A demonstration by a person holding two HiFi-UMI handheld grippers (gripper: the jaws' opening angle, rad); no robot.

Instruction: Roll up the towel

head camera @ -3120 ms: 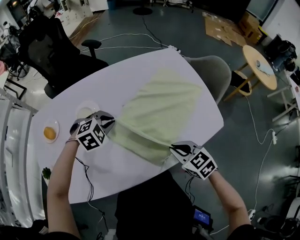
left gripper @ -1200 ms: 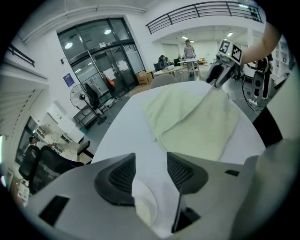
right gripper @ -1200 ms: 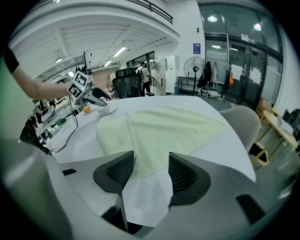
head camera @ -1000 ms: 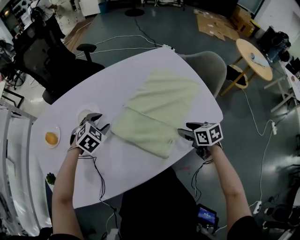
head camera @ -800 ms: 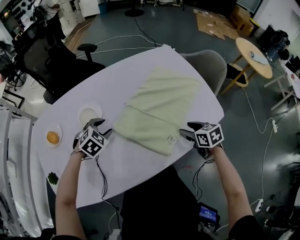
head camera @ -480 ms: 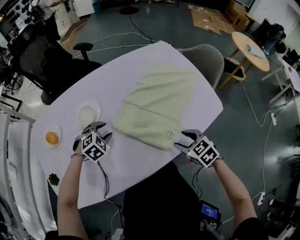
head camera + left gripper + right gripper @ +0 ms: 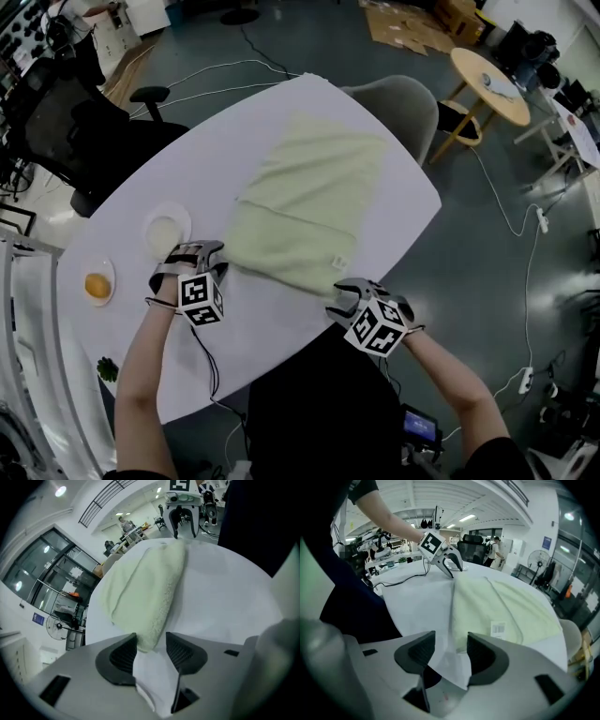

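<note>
A pale green towel [image 7: 305, 202] lies on the white oval table [image 7: 234, 141], its near end folded over into a thick band. My left gripper [image 7: 192, 253] sits at the band's left end. In the left gripper view that gripper [image 7: 151, 641] is open, with the towel [image 7: 145, 588] corner just inside the tips. My right gripper [image 7: 345, 298] is at the band's right corner by the table's near edge. Its jaws [image 7: 451, 641] have just been closing and still stand open over bare table, with the towel [image 7: 501, 606] edge against the right fingertip.
A white bowl on a plate [image 7: 167, 230] and a small dish with an orange thing [image 7: 97, 286] stand left of the left gripper. A grey chair [image 7: 398, 103] is tucked at the far right, a black office chair [image 7: 56, 122] at the far left. Cables run over the floor.
The towel's near end has been folded over since the oldest frame. In the last second the right gripper moved left to the band's corner and rolled; the left one sank and rolled.
</note>
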